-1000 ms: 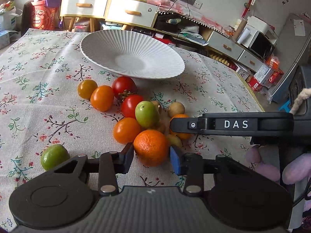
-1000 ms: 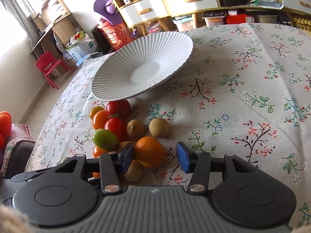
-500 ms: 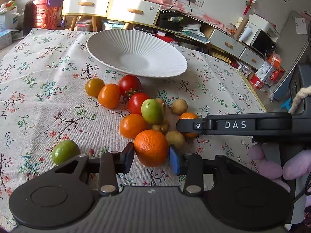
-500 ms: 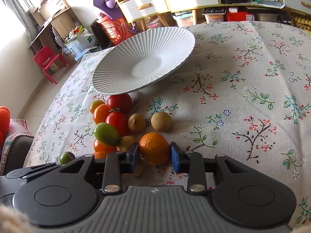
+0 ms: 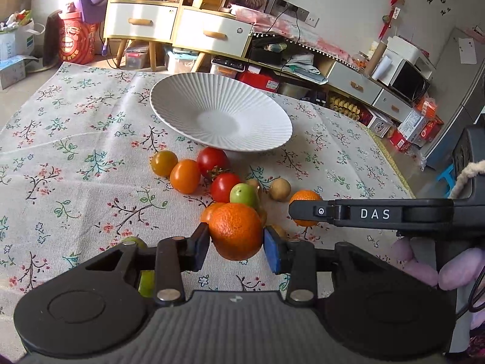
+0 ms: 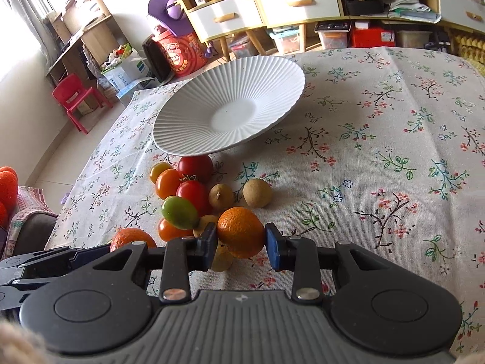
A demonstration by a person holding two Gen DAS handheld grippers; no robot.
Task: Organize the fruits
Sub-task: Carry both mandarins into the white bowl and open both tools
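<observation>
Grippers both angle down toward the flowered tablecloth, side by side over the loose pile of fruit. The left gripper has its blue pads pressed on either side of a mandarin, which hangs raised in front of the pile, hiding part of an orange tomato behind it. The right gripper is narrowed onto a second mandarin, pads touching both its flanks, the fruit low among the longans at the near edge of the pile. In the left view the right gripper's black finger crosses the frame level from the right, white letters "DAS" printed on it, and pale purple gloved fingertips show behind. The ribbed white dish stands empty beyond the pile, its near rim just over a red tomato. A green tomato sits on top of the heap, and another green fruit lies apart, half hidden under the left gripper's body.
</observation>
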